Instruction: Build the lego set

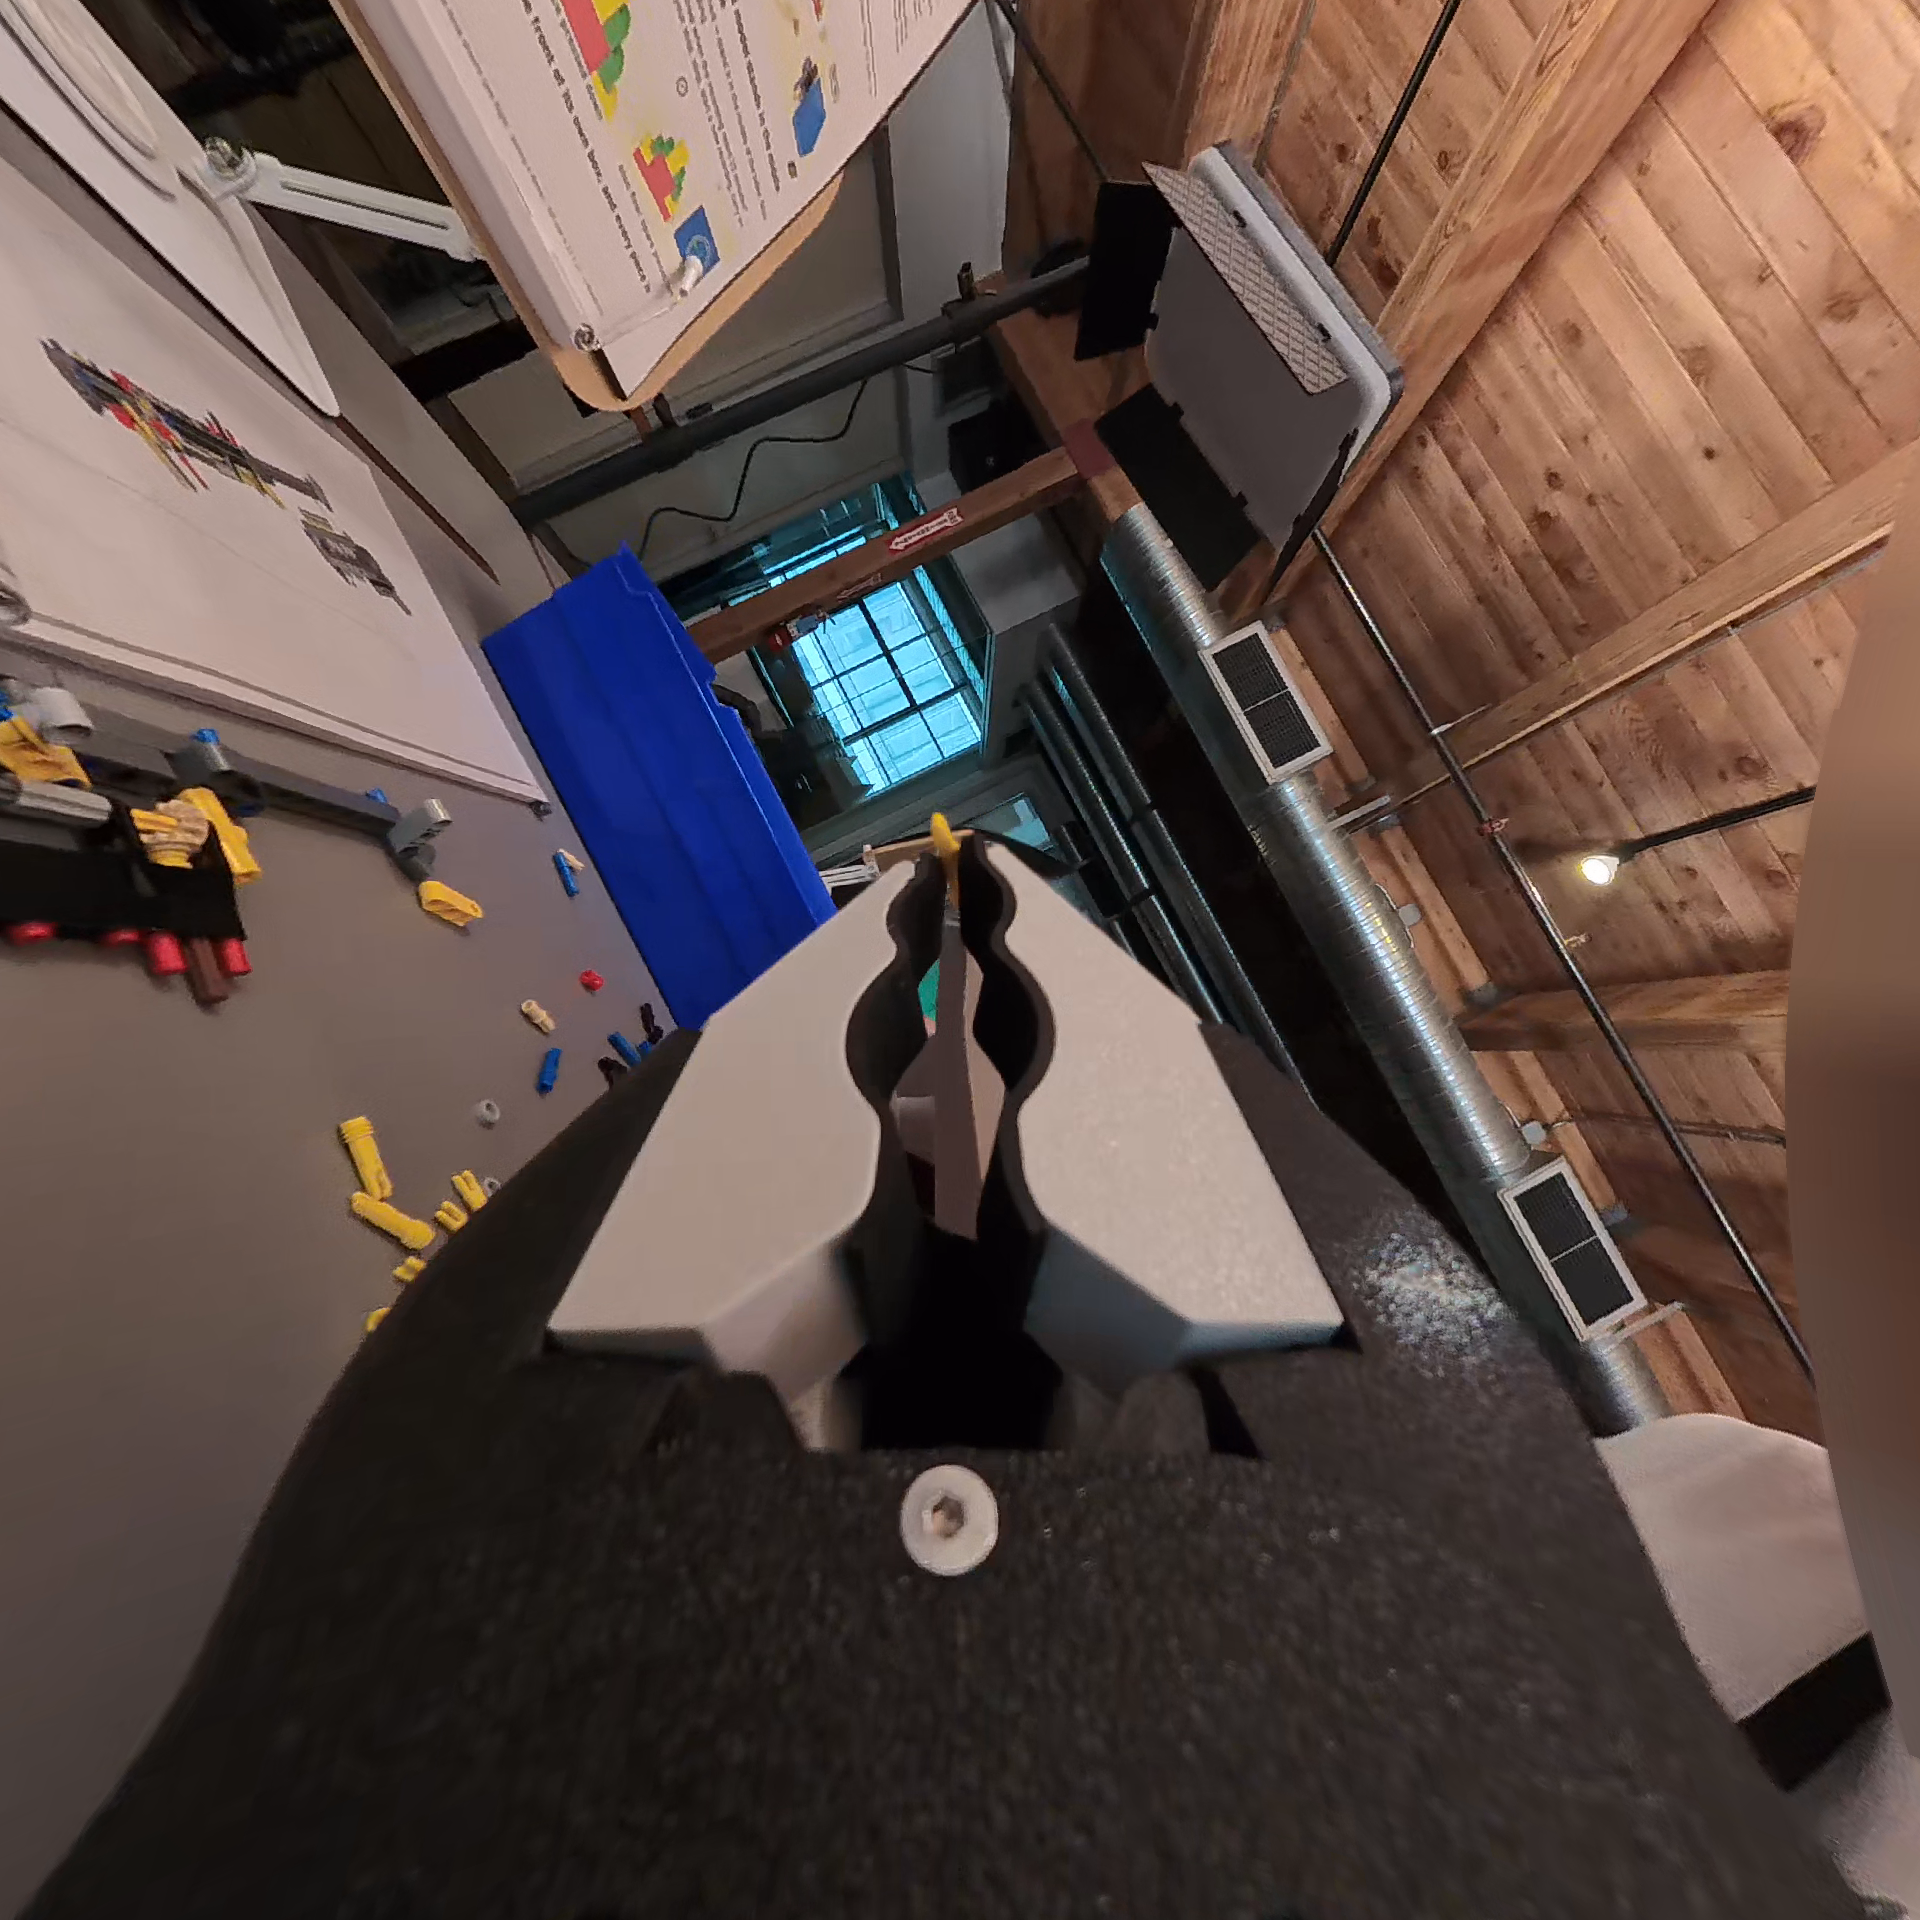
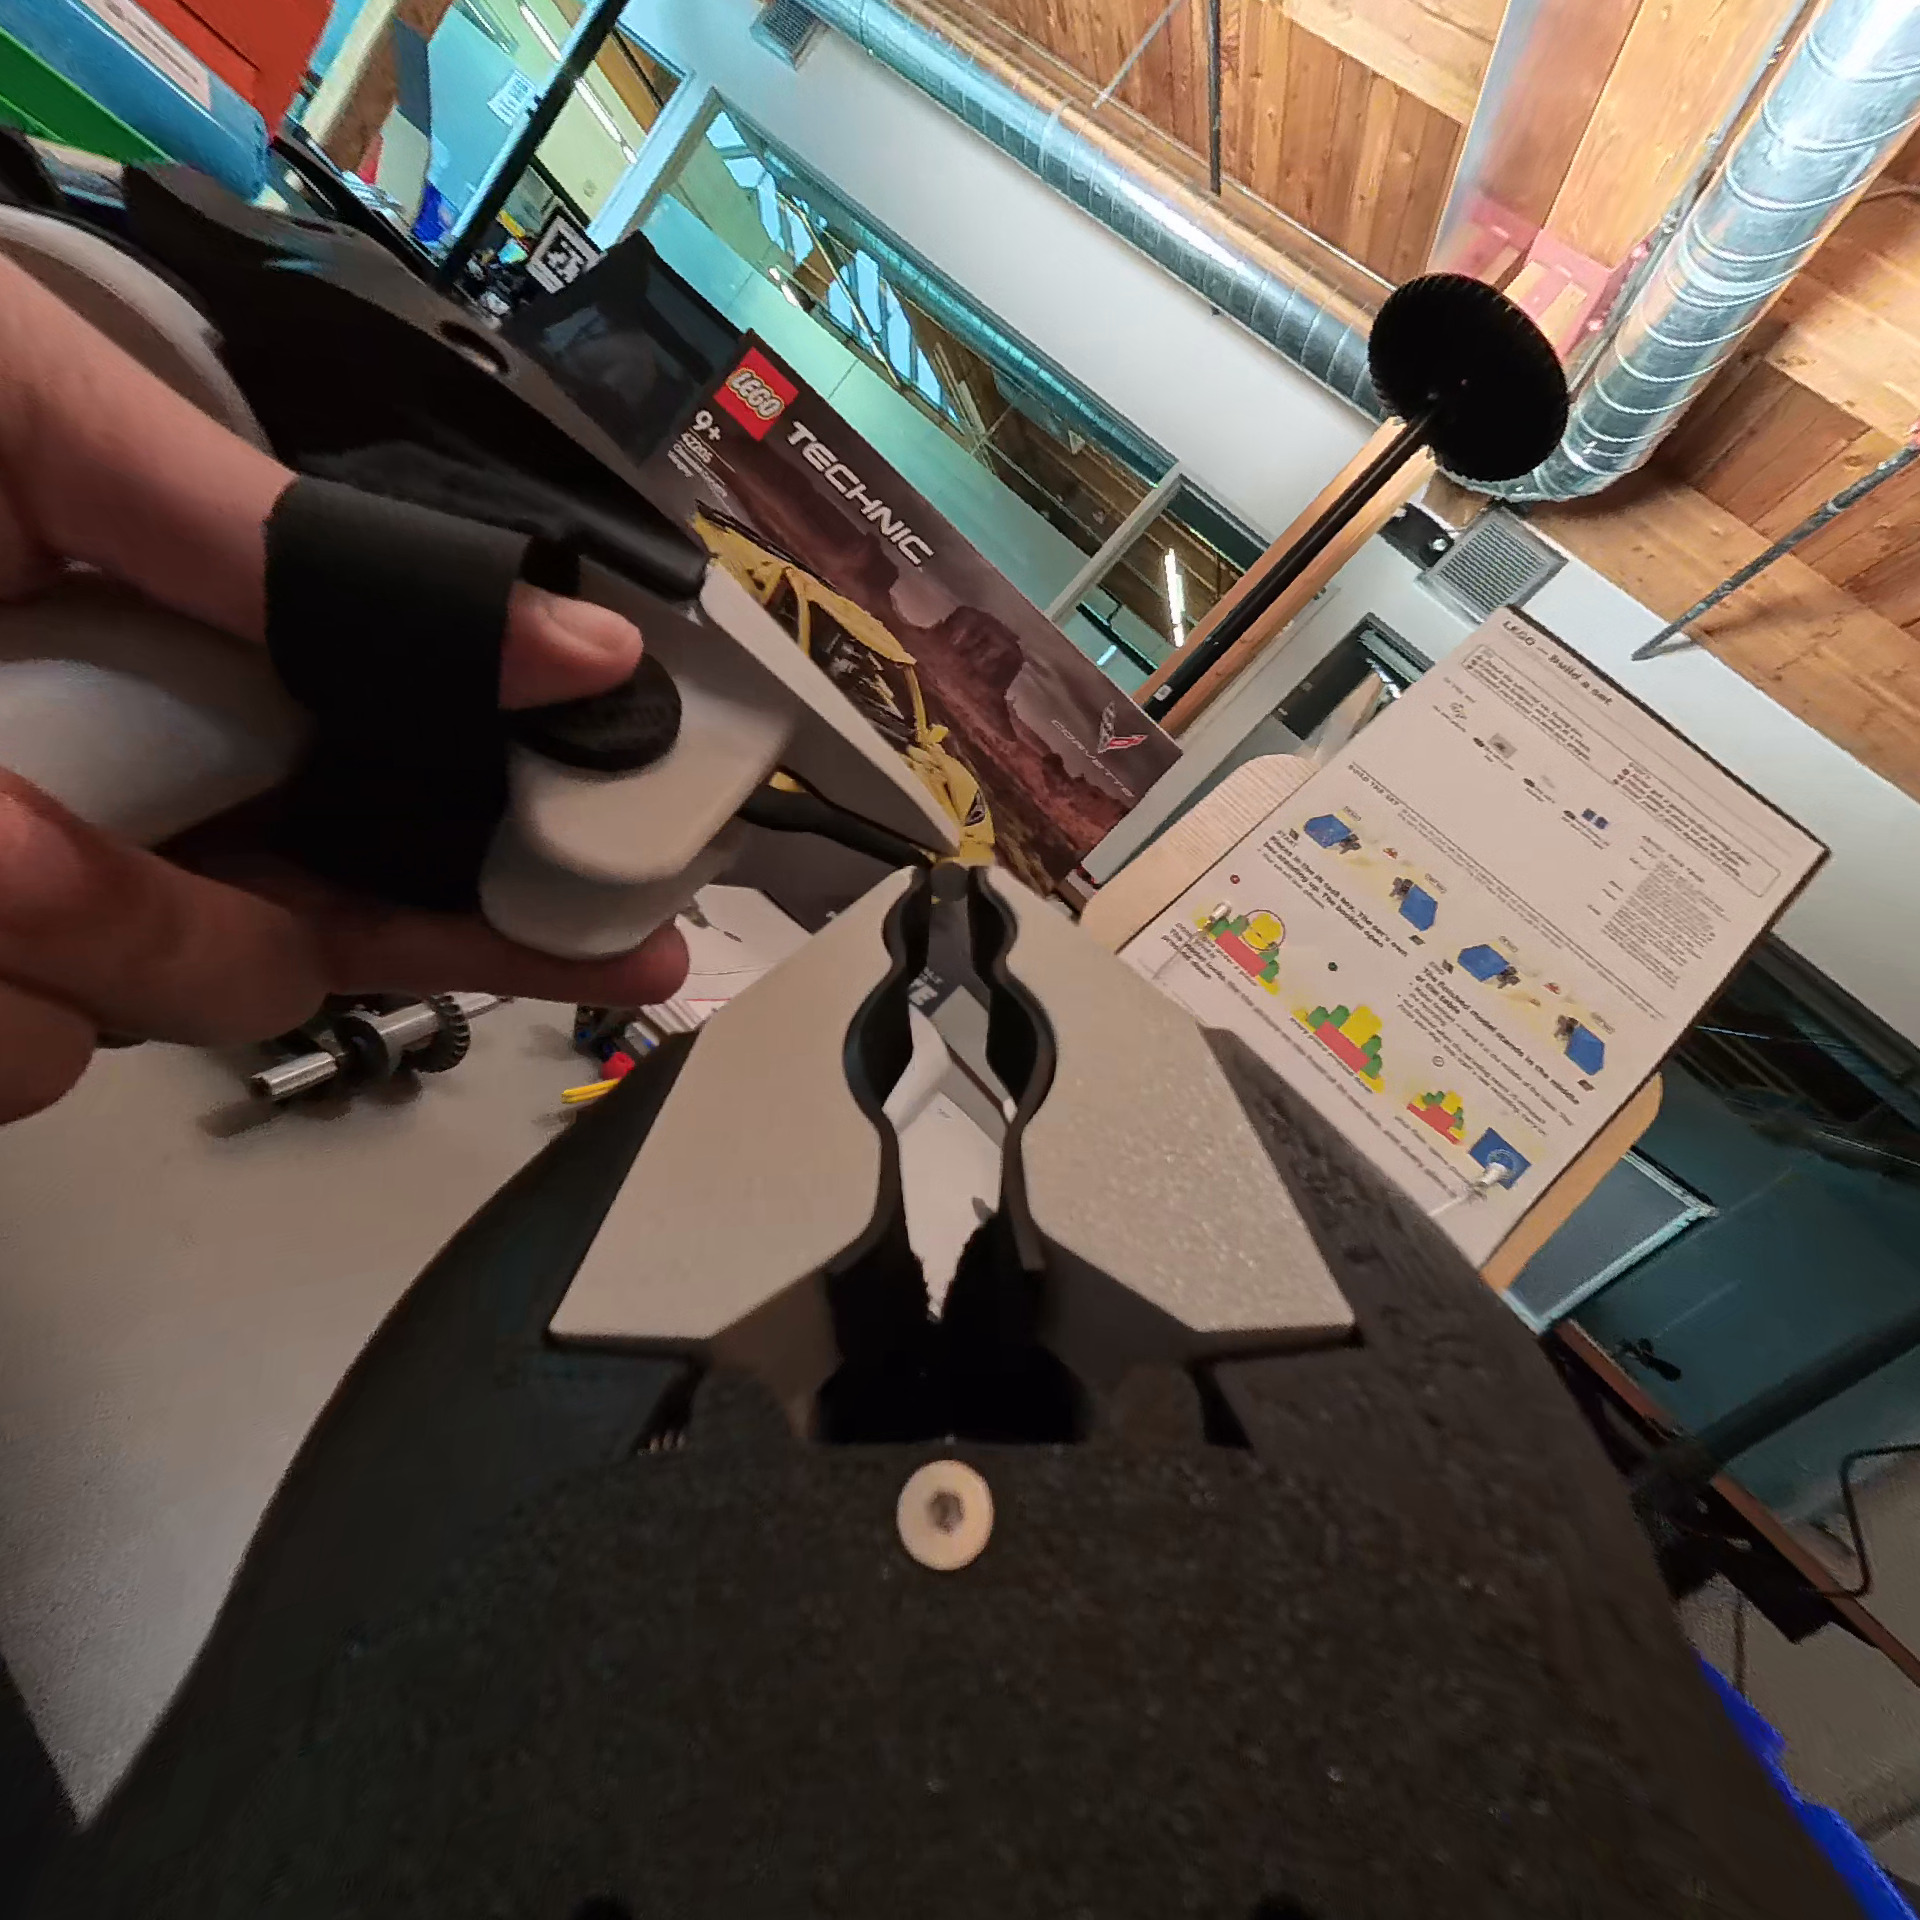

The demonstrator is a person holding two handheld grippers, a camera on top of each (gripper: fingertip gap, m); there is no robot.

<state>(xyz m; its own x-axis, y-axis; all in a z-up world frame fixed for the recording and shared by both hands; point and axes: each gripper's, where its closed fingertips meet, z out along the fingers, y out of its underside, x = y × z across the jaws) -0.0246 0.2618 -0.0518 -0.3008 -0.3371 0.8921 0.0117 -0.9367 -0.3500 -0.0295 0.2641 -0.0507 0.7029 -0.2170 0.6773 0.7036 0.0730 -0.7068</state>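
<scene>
My left gripper (image 1: 951, 857) is shut on a small yellow Lego piece (image 1: 941, 834) that sticks out past its tips, lifted off the table. In the right wrist view a hand (image 2: 114, 582) holds the left gripper (image 2: 928, 840), whose tips meet those of my right gripper (image 2: 948, 883). The right gripper is shut on a small dark grey piece (image 2: 948, 884). The partly built black, grey and yellow Lego model (image 1: 114, 862) lies on the grey table (image 1: 208, 1195) at the left. Loose yellow pieces (image 1: 387, 1195) and blue pins (image 1: 549, 1070) lie scattered near it.
A blue bin (image 1: 655, 790) stands behind the loose pieces. White instruction sheets (image 1: 208, 520) lie on the table. A picture board (image 2: 1455, 935) and the Lego box (image 2: 935, 644) stand at the back. A grey axle with gears (image 2: 364, 1039) lies on the table (image 2: 208, 1299). The tips of both grippers are at nearly the same place.
</scene>
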